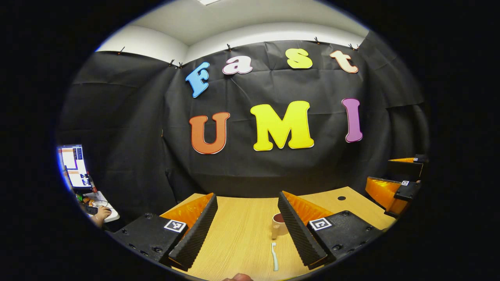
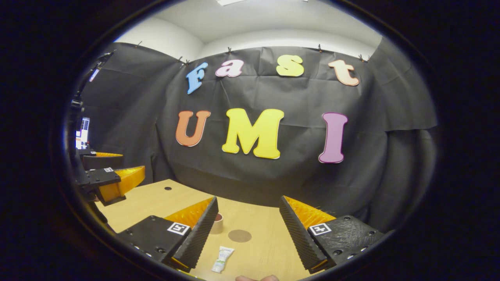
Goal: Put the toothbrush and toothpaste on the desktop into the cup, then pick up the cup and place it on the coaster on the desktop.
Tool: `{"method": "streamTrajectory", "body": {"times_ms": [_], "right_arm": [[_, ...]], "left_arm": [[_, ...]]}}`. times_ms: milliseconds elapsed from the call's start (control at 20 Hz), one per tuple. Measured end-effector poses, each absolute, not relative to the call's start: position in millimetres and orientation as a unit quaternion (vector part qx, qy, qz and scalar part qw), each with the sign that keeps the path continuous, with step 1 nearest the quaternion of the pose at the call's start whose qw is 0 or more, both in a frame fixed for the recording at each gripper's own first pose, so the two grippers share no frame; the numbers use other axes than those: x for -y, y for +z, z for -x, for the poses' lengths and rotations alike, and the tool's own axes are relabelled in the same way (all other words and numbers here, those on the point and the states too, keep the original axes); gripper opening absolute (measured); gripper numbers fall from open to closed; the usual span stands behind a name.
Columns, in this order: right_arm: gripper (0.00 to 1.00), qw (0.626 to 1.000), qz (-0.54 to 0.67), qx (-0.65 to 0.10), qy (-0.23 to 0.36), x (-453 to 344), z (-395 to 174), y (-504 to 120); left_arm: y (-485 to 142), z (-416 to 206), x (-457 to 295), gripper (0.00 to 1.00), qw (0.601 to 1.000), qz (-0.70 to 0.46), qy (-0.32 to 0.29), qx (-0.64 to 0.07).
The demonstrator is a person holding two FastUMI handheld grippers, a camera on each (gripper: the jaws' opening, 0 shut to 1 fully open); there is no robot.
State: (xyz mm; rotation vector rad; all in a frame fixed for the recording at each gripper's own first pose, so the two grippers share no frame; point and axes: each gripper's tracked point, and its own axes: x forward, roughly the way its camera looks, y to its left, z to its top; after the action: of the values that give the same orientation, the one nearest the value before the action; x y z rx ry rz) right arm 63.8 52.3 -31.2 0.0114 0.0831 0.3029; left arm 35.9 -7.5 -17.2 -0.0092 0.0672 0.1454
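Grippers hover above a wooden desktop [image 1: 242, 234], both with jaws spread wide and holding nothing. In the left gripper view, between the left gripper [image 1: 250, 242] fingers, a toothbrush [image 1: 274, 256] lies flat, a cup [image 1: 279, 225] standing just beyond. In the right gripper view, the cup [image 2: 217, 223] stands left of the round coaster [image 2: 239, 235], the toothpaste [image 2: 222, 259] tube lying nearer between the right gripper [image 2: 248, 244] fingers.

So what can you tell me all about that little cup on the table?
The cup is small and pale cream outside, dark reddish brown inside, and looks like ceramic or plastic. It stands upright on the wooden table, open at the top, with nothing poking out. In the left gripper view a finger of that gripper hides its right side. The toothbrush lies nearer the camera, the round brown coaster lies beside the cup, and the toothpaste lies apart. Nothing touches it.
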Motion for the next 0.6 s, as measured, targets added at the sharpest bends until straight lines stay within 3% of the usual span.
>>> {"method": "streamTrajectory", "body": {"times_ms": [300, 600], "right_arm": [[0.95, 0.981, -0.002, -0.036, 0.19, -56.7, -67.7, -34.3], [0.94, 0.981, -0.001, -0.045, 0.187, -62.7, -72.4, -37.4]], "left_arm": [[-25.6, -34.8, 6.6, 0.98, 0.994, 0.007, 0.103, -0.046], [-38.0, -42.0, 9.1, 0.98, 0.994, 0.018, 0.087, -0.067]]}}
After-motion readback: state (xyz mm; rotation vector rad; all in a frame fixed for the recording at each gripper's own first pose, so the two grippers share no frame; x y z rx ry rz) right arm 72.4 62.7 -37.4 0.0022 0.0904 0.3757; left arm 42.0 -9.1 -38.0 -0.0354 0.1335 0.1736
